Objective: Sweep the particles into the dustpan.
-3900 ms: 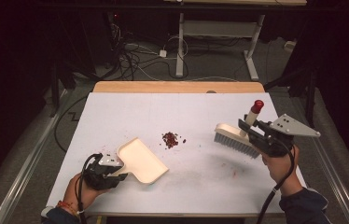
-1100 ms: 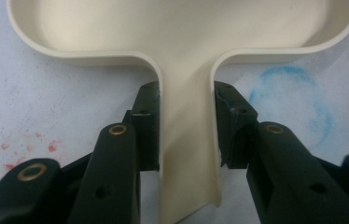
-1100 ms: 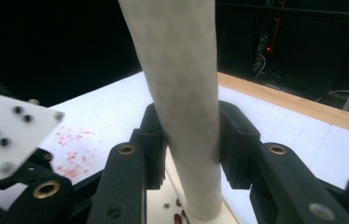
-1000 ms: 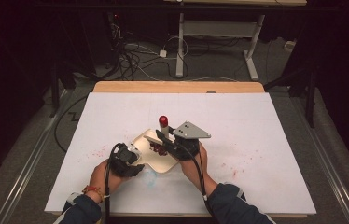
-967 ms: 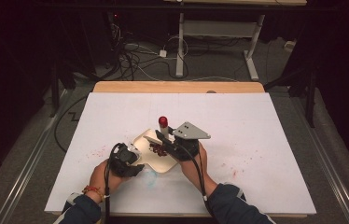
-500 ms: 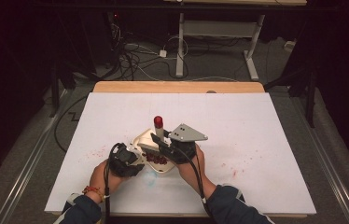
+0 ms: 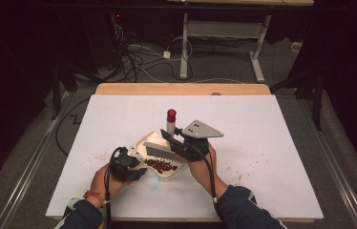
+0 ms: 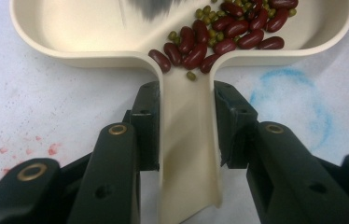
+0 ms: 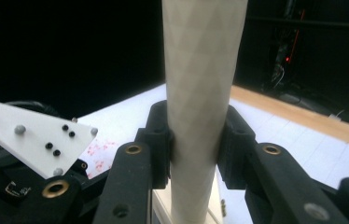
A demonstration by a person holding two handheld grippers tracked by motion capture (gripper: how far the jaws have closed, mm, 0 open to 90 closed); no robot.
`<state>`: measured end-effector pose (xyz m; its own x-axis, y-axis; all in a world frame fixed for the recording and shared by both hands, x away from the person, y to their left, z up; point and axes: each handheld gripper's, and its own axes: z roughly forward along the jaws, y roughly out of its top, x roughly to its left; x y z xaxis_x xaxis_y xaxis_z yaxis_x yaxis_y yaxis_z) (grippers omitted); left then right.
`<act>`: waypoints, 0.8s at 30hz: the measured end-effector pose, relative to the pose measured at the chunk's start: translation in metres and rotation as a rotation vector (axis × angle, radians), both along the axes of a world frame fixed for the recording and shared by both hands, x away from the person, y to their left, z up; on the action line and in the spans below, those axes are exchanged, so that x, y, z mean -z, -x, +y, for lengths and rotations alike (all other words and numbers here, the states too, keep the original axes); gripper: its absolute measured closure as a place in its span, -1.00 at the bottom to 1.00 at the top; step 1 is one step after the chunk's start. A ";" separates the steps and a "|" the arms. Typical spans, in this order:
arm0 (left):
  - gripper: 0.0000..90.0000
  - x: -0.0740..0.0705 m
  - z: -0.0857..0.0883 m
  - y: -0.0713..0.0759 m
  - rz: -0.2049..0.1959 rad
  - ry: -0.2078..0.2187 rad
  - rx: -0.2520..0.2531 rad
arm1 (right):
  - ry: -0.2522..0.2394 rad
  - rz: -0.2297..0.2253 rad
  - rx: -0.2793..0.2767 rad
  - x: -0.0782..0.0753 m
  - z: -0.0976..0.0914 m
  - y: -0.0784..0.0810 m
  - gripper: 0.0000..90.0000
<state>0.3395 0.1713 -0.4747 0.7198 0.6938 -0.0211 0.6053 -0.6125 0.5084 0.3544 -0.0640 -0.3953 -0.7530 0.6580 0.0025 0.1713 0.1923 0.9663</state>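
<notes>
With beans (image 8: 219, 37) mostly in pan (image 8: 88, 28), sweep nearly done: left claw (image 8: 185, 123) pinches pan handle, right claw (image 9: 195, 140) pinches brush (image 7: 163, 151); dumping left.

Black grippers (image 7: 128, 164), brass screws, navy sleeves (image 7: 243, 210).
</notes>
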 end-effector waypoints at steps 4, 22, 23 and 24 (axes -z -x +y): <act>0.41 -0.001 -0.001 0.002 -0.013 -0.011 0.006 | 0.010 -0.025 0.006 -0.010 -0.008 0.002 0.56; 0.41 -0.010 0.016 0.018 0.001 -0.028 0.027 | 0.035 -0.090 0.175 -0.014 -0.060 -0.021 0.56; 0.41 -0.010 0.017 0.018 0.002 -0.024 0.028 | 0.041 -0.084 0.189 -0.011 -0.061 -0.024 0.56; 0.41 -0.009 0.017 0.018 0.002 -0.025 0.030 | 0.046 -0.075 0.200 -0.009 -0.063 -0.028 0.56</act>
<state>0.3214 0.1887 -0.4655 0.7401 0.6724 -0.0056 0.5877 -0.6427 0.4915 0.3821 -0.1269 -0.3868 -0.6047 0.7922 -0.0823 0.1379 0.2059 0.9688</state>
